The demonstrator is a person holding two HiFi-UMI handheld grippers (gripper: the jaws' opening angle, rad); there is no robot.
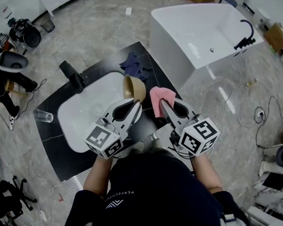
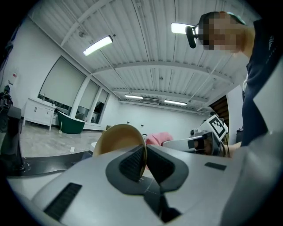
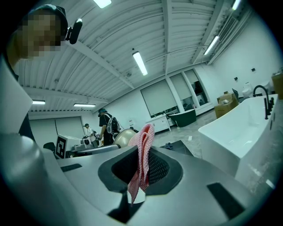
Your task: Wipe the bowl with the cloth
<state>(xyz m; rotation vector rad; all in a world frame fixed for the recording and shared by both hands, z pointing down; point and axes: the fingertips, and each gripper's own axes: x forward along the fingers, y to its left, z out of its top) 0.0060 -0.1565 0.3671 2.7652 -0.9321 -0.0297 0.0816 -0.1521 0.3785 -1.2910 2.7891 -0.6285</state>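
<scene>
The left gripper (image 1: 137, 103) has its fingers (image 2: 131, 162) pinched shut on the thin rim of a smooth, round tan bowl (image 1: 134, 88). It holds the bowl up on edge over the right-hand rim of the white oval sink basin (image 1: 81, 116). Just right of the basin, the right gripper (image 1: 163, 103) has its fingers (image 3: 162, 167) clamped on a pink, coarse-knit cloth (image 1: 157, 95). The cloth stands in a fold above them and hangs in a tail below, close beside the bowl. The basin is set in a glossy black worktop (image 1: 54, 140). A black faucet (image 1: 73, 76) rises at its far-left rim, a crumpled dark blue cloth (image 1: 133, 65) lies beyond it, and a clear cup (image 1: 43, 115) sits to its left.
</scene>
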